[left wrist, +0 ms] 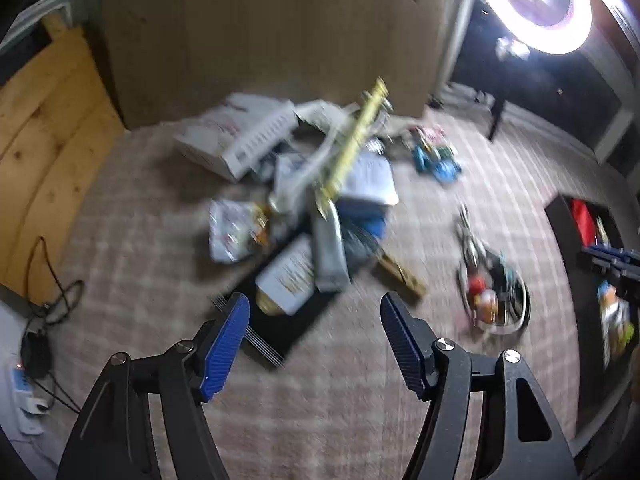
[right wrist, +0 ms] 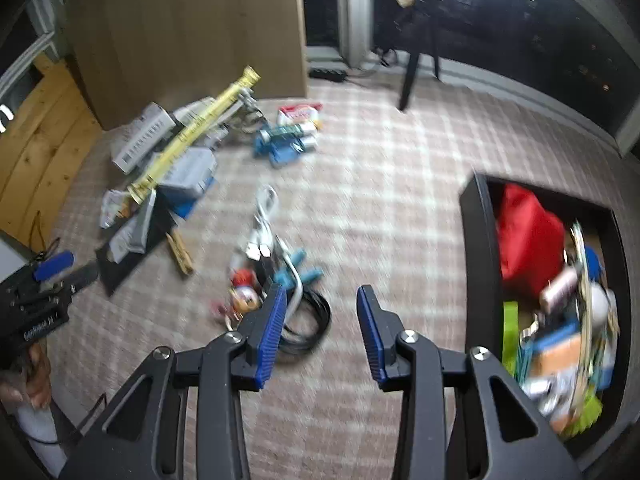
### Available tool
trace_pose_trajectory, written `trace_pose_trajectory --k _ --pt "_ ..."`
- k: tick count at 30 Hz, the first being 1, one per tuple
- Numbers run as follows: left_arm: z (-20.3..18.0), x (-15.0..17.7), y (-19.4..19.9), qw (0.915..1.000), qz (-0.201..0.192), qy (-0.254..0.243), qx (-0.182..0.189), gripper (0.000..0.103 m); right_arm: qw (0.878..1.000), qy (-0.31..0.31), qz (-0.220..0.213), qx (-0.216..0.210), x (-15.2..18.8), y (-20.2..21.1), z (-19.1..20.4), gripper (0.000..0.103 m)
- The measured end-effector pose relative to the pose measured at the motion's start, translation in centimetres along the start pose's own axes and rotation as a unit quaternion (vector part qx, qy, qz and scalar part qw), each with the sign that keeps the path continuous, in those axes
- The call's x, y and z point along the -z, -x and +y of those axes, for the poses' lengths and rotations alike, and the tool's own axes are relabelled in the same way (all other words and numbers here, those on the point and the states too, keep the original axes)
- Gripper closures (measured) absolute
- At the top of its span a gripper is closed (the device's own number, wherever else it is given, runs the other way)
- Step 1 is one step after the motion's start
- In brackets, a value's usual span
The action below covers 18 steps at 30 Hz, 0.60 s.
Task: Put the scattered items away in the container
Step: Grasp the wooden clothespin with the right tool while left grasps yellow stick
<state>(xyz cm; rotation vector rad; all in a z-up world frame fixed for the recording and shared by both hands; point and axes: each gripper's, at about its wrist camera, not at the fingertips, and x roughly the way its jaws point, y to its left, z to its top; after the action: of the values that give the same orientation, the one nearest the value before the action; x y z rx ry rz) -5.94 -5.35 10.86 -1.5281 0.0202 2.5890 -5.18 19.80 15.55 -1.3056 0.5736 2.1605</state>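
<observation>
Blue ribbed fingers (left wrist: 224,344) of the left gripper (left wrist: 316,344) stand spread wide with nothing between them, angled down over a plaid beige carpet (left wrist: 352,392). The right gripper (right wrist: 322,332) hangs likewise over the floor, its fingers parted about halfway and holding nothing.

Just past the left gripper lies the main heap: a flat black board (left wrist: 288,332) carrying a white printed packet (left wrist: 286,280), a grey sleeve-like pack (left wrist: 330,256), white cartons (left wrist: 240,136) and a long yellow printed stick (left wrist: 356,148) propped across the pile. A wooden clothespin-like strip (left wrist: 400,276) sits at the heap's edge. Nearest the right gripper is a smaller tangle: a coiled black cable (right wrist: 308,320), a white power strip (right wrist: 262,220), a teal plastic piece (right wrist: 298,270) and a small red-and-orange toy (right wrist: 244,292), all close together. Farther off, blue-and-white packets (right wrist: 288,140) rest near a tan wooden cabinet (right wrist: 188,28).

The black open-topped container (right wrist: 478,272) stands on the carpet to the right, well apart from the heap and already holding a red pouch (right wrist: 528,240) and mixed packs.

Both grippers appear to be between loads, reaching for the next pick, with much of the clutter still out. The left needs to drop onto one item of the heap and close; the loosely stacked pile may shift when one piece is pulled. Both views are motion-blurred, so finer detail cannot be read.
</observation>
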Motion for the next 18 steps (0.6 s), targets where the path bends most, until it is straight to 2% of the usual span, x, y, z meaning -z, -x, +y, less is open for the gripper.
trace_pose_trajectory --k 2,4,9,18 --pt "0.3 -1.5 0.3 1.0 -0.001 -0.003 0.0 0.038 1.0 0.012 0.005 -0.014 -1.3 0.0 0.6 0.067" --pt "0.4 -2.7 0.1 0.9998 -0.002 -0.012 -0.015 0.038 0.998 0.041 0.014 -0.038 -2.3 -0.5 2.0 0.067" --pt "-0.2 -5.9 -2.2 0.9985 0.018 -0.04 -0.032 0.038 0.993 0.096 0.036 -0.065 -3.2 -2.8 6.0 0.067" --pt "-3.4 -12.5 -8.0 0.9939 0.04 -0.101 -0.019 0.041 0.985 0.138 0.064 -0.082 -3.2 -7.7 11.0 0.067"
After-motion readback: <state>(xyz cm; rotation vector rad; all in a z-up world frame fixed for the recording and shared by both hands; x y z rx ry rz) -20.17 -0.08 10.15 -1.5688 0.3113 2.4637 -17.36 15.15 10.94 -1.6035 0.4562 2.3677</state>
